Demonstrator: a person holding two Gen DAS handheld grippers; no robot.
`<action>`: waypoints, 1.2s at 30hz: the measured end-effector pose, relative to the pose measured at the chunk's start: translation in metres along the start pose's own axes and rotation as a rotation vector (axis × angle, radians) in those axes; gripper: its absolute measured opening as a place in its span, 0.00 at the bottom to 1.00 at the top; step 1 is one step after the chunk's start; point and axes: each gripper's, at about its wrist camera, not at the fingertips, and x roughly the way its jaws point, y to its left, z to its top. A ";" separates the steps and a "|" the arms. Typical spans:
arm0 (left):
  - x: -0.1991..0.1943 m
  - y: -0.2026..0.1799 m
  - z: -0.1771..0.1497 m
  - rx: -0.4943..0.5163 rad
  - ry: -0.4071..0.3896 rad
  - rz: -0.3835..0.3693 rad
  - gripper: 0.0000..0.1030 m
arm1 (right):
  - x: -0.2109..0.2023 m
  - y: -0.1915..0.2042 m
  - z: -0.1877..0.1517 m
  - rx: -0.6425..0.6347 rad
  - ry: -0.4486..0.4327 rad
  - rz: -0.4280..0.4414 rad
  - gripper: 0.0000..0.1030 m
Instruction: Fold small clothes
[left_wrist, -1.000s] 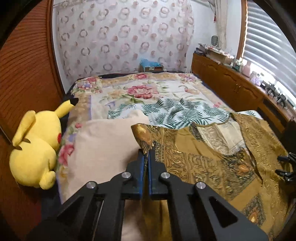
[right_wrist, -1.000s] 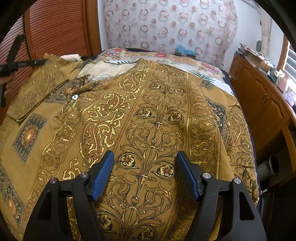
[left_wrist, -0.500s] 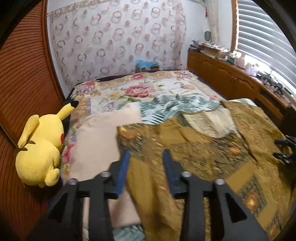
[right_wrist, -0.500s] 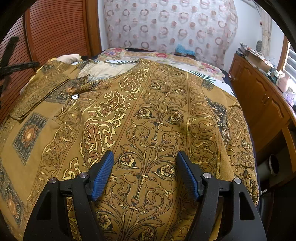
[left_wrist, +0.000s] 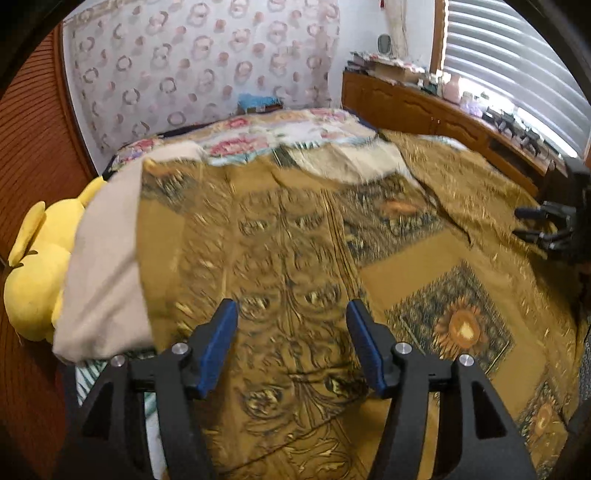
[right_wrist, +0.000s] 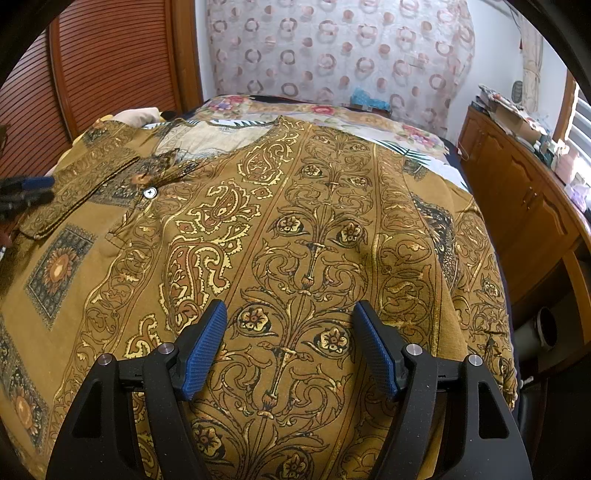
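A mustard-gold patterned shirt lies spread flat over the bed, its sleeve laid across a beige pillow. My left gripper hovers over the shirt's left part, its jaws opening, nothing pressed between the blue pads. My right gripper stands open above the shirt's ornamented panel, holding nothing. A white button shows near the collar. The left gripper's tips appear at the left edge of the right wrist view; the right gripper shows at the right edge of the left wrist view.
A yellow plush toy lies beside the pillow at the bed's left edge, against a wooden slatted wall. A wooden cabinet runs along the right of the bed. A floral bedspread covers the far end.
The left gripper let go of the shirt's sleeve corner, which now lies flat over the pillow; it opened and moved right and lower over the shirt. The right gripper stayed still.
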 end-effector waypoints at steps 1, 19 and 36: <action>0.003 -0.001 -0.002 0.001 0.011 0.004 0.58 | 0.000 0.000 0.000 0.000 0.000 0.000 0.71; 0.008 -0.001 -0.011 -0.005 0.011 -0.017 0.66 | -0.002 -0.001 0.000 0.000 -0.003 -0.003 0.71; 0.010 0.000 -0.009 -0.006 0.015 -0.012 0.69 | -0.066 -0.137 -0.040 0.227 -0.065 -0.179 0.70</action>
